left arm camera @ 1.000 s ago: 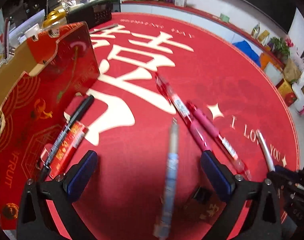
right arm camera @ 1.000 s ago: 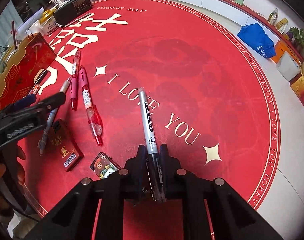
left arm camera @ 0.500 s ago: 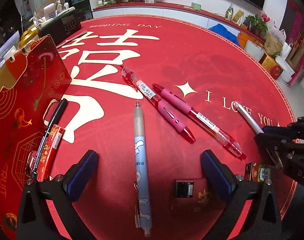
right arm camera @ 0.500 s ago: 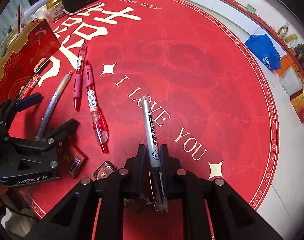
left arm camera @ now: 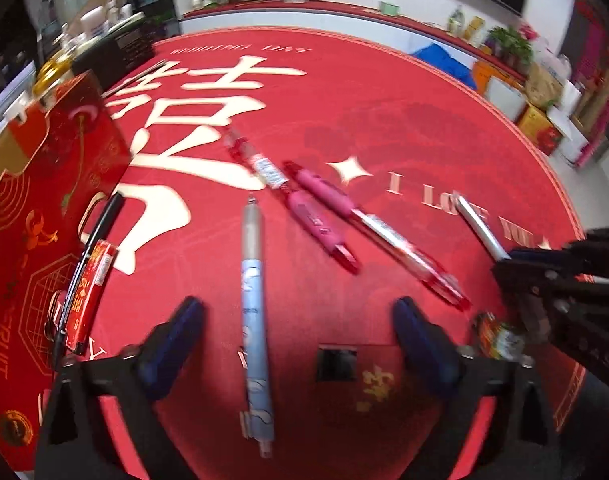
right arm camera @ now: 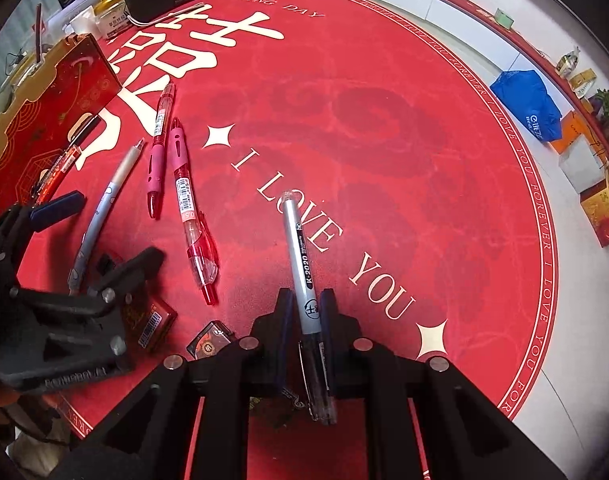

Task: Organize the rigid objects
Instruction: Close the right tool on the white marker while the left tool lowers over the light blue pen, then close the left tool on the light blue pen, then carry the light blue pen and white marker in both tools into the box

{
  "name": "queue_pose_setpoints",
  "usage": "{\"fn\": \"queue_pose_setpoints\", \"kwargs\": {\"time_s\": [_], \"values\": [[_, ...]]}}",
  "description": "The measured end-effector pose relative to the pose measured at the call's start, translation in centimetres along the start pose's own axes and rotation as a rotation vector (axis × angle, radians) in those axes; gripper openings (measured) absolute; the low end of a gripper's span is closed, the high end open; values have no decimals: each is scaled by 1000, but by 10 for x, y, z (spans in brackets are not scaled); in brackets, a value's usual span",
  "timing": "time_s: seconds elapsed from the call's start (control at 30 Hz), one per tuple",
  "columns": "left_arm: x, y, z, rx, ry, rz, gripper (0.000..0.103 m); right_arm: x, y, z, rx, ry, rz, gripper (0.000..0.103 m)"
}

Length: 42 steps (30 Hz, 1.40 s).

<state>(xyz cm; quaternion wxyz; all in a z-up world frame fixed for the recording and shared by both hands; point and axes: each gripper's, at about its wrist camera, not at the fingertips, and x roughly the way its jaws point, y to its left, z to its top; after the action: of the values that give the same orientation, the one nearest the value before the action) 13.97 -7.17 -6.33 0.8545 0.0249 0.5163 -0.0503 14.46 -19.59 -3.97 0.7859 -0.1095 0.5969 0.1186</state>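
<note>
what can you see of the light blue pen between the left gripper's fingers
The light blue pen lies flat on the red mat, loose. Its barrel is pale blue with white cartoon prints, its front part frosted grey, tip pointing away, clip end nearest. It lies between the closing jaws of the left gripper, neither pad touching it.

Two fisheye views, each looking steeply down along a gripper from close above a round red mat (left arm camera: 384, 92). The left view faces the mat's far edge; the right view sits beside it. Both share the pink pens (right arm camera: 156, 168) and a red box (left arm camera: 44, 184).
</note>
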Motion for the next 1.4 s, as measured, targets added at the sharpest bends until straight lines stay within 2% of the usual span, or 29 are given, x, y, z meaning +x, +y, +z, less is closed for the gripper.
{"fn": "queue_pose_setpoints", "kwargs": {"time_s": [0.03, 0.07, 0.1, 0.17, 0.23, 0.43, 0.87, 1.1, 1.23, 1.4], "values": [[-4, -2, -1, 18, -8, -9, 66, 0, -1, -1, 17, 2, 11, 11], [-7, -3, -1, 31, -13, -16, 35, -1, -2, -2, 36, 0, 26, 11], [-9, -2, -1, 37, -9, -15, 11, -1, -3, -4, 51, -3, 35, 11], [-10, 6, -2, 12, 14, -58, 10, -5, -4, -10, 76, -18, 42, 11], [-14, 12, -7, -2, 15, -47, 10, -10, -4, -15, 91, -37, 47, 11], [-39, 23, -16, -53, -54, -21, 10, -31, -4, -27, 138, -92, 82, 11], [-89, 22, -25, -32, -182, 34, 10, -66, 17, -37, 189, -160, 138, 11], [-124, 37, -29, -49, -264, 60, 10, -90, 42, -28, 173, -208, 158, 11], [-143, 55, -30, -80, -310, 72, 10, -107, 69, -17, 118, -261, 122, 11], [-160, 80, -33, -116, -351, 102, 10, -123, 105, -3, 60, -299, 152, 11]]}}
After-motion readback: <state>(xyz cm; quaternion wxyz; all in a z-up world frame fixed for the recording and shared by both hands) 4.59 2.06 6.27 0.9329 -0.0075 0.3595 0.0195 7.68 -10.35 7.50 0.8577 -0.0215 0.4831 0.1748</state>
